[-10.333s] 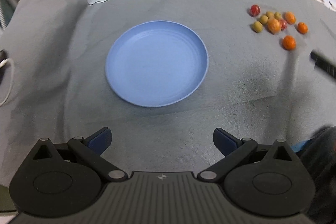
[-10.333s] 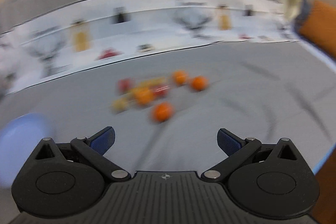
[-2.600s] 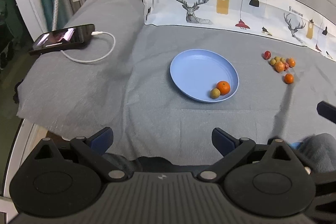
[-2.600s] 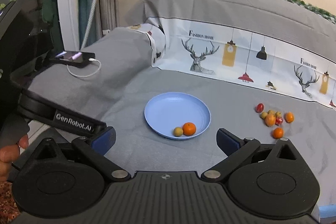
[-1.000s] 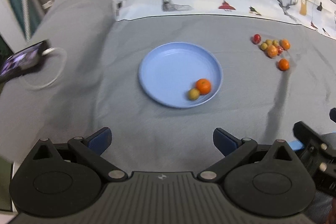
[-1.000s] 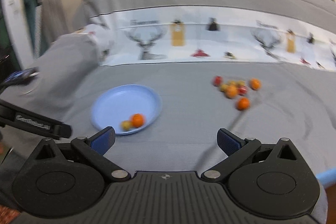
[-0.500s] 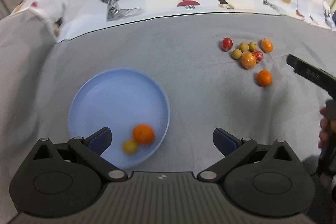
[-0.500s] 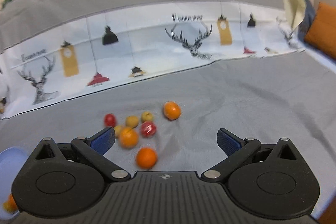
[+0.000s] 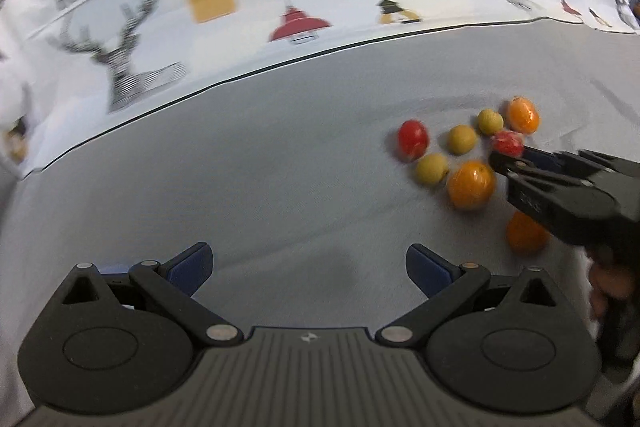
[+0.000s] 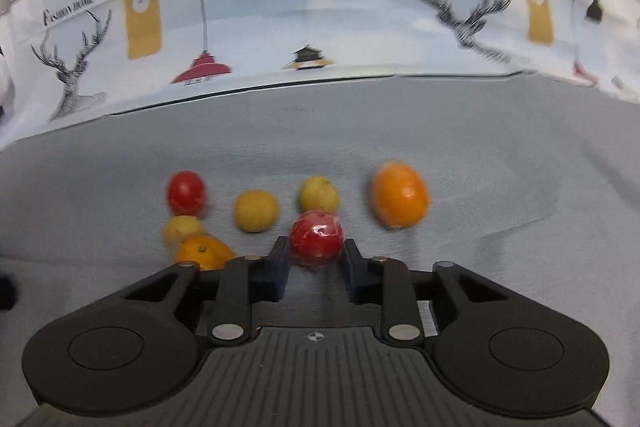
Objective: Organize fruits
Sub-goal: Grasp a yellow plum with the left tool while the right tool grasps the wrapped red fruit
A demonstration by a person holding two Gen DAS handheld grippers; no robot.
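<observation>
Several small fruits lie in a cluster on the grey cloth [image 9: 280, 167]. My right gripper [image 10: 314, 251] has its jaws closing, and both pads press on a red wrapped fruit [image 10: 316, 239]. Around it lie a red tomato [image 10: 186, 193], yellow fruits [image 10: 256, 211], a large orange [image 10: 399, 195] and another orange [image 10: 204, 251] beside the left finger. In the left wrist view the right gripper [image 9: 505, 157] reaches in from the right onto the red fruit [image 9: 507, 142]. My left gripper [image 9: 308, 263] hangs open over bare cloth, left of the cluster. The blue plate is out of view.
A white printed cloth [image 10: 304, 27] with deer and lamps rises behind the fruits. A person's hand [image 9: 608, 283] holds the right gripper at the right edge. One orange [image 9: 524, 237] sits partly hidden under that gripper.
Both grippers have moved in toward the fruit cluster and lower. The right jaws have gone from wide open to closed on the red fruit. The plate has left the left wrist view.
</observation>
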